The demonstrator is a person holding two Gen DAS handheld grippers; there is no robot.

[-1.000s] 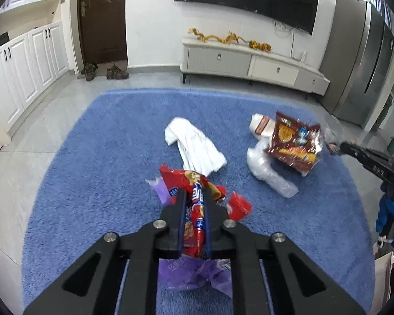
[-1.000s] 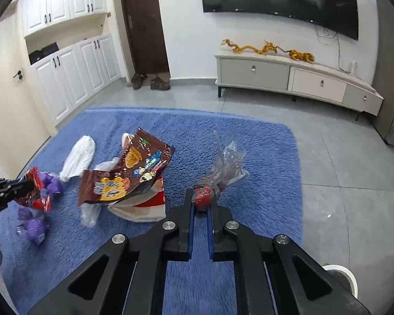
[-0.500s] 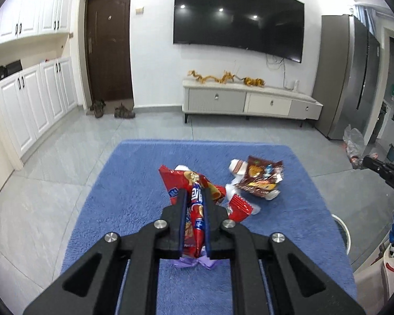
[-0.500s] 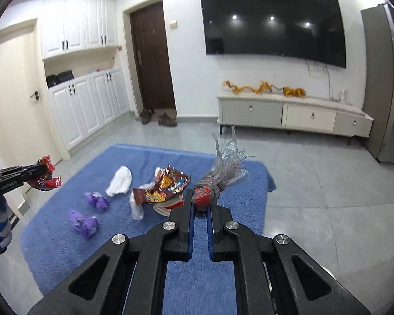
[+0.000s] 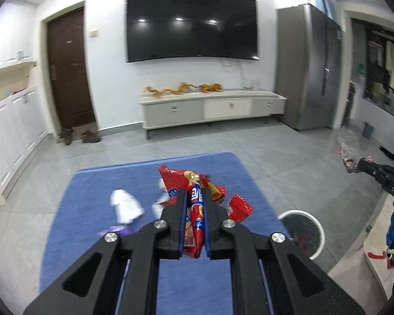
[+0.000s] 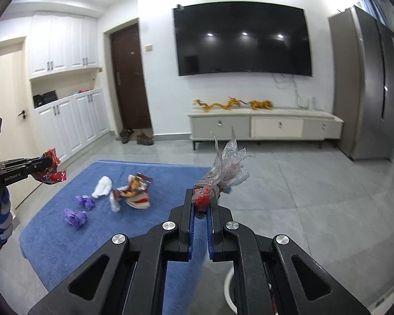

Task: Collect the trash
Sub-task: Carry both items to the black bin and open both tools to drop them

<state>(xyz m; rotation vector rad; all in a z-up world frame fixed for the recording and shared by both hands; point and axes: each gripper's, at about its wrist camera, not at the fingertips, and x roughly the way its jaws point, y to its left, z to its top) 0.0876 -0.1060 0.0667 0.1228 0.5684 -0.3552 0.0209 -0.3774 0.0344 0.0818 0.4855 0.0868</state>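
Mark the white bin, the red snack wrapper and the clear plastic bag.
white bin (image 5: 318,225), left wrist view, right rim.
red snack wrapper (image 5: 197,211), left wrist view, pinched middle.
clear plastic bag (image 6: 229,166), right wrist view, crumpled upper part.

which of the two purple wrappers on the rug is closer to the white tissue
The farther purple wrapper, lying just left of the white tissue. The other purple wrapper sits nearer the camera, farther from it.

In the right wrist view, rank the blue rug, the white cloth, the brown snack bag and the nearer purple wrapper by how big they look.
Largest to smallest as they appear:
1. blue rug
2. brown snack bag
3. white cloth
4. nearer purple wrapper

The cloth and purple wrapper look close in size; the wrapper lies nearer the camera, so that pair is unsure.
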